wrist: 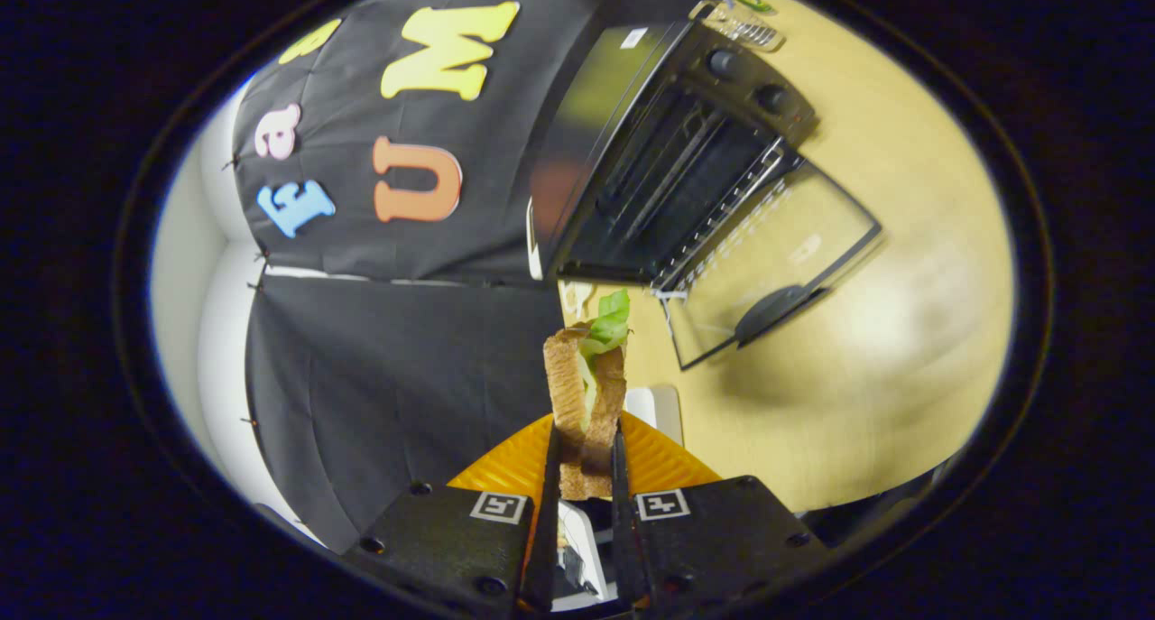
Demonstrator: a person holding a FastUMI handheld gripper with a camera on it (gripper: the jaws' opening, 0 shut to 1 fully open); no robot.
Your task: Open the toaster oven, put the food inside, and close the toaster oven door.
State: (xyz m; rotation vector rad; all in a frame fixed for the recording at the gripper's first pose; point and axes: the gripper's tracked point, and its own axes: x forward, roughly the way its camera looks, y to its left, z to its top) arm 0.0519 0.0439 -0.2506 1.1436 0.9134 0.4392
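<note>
My gripper (585, 453) is shut on a sandwich (585, 394), two toasted bread slices with green lettuce sticking out at the far end. Both fingers press on the bread's sides, and the sandwich stands out ahead of them, lifted off the table. The whole view is rolled sideways. Beyond the sandwich stands the black toaster oven (672, 160) on the wooden table (884, 331). Its glass door (776, 268) hangs fully open, the dark handle (767, 313) at its outer edge. The wire rack (722, 214) shows at the mouth of the dark cavity.
Two knobs (744, 78) sit on the oven's control panel. A white object (663, 408) lies on the table just behind the sandwich. A small metal and green item (735, 11) rests past the oven. Black cloth (397, 367) walls off the side.
</note>
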